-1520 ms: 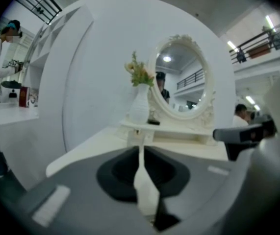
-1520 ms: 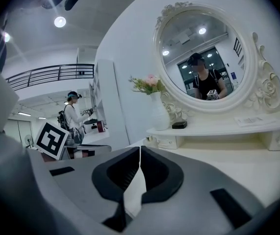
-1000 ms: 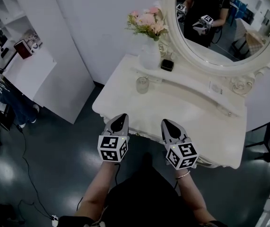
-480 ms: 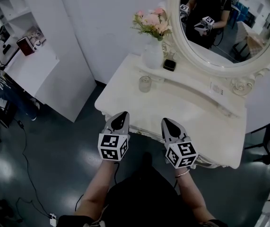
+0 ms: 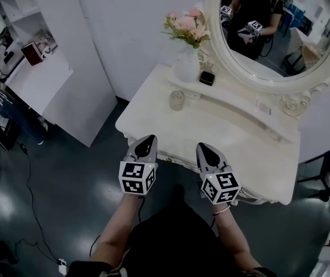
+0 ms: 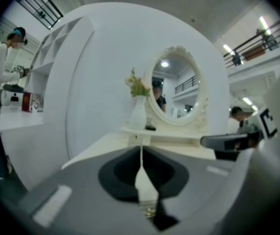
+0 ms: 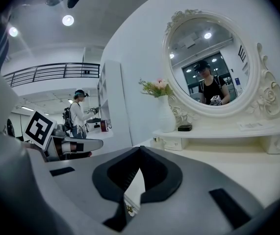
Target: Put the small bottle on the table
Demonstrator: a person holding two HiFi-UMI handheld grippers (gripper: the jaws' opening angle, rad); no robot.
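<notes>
Table: white dressing table [image 5: 240, 137] with a raised shelf along the back. The main top is mostly bare.
Mirror: big oval mirror [image 5: 315, 39] in a carved white frame, standing right behind the shelf. It reflects the person holding both grippers.
Left gripper: the left gripper [image 5: 148, 138] points toward the table, with its tip at the front edge in the head view. Its own view shows the jaws clenched tight together with nothing between them.
Right gripper: the right gripper [image 5: 201, 146] is just beside the left one and aimed the same way. Its jaws are pinched together at the tips and it's empty too.
Vase: white vase [image 5: 186, 68] standing upright at the left end of the shelf, with pink flowers [image 5: 186, 27] in it.
Small bottle: the small bottle [image 5: 177, 100] is clear glass and stands upright on the table top. It's just in front of the shelf, near the vase, and well apart from both grippers.
Black box: small black box [image 5: 207, 78] on the shelf just right of the vase. Honestly can't tell what it is.
</notes>
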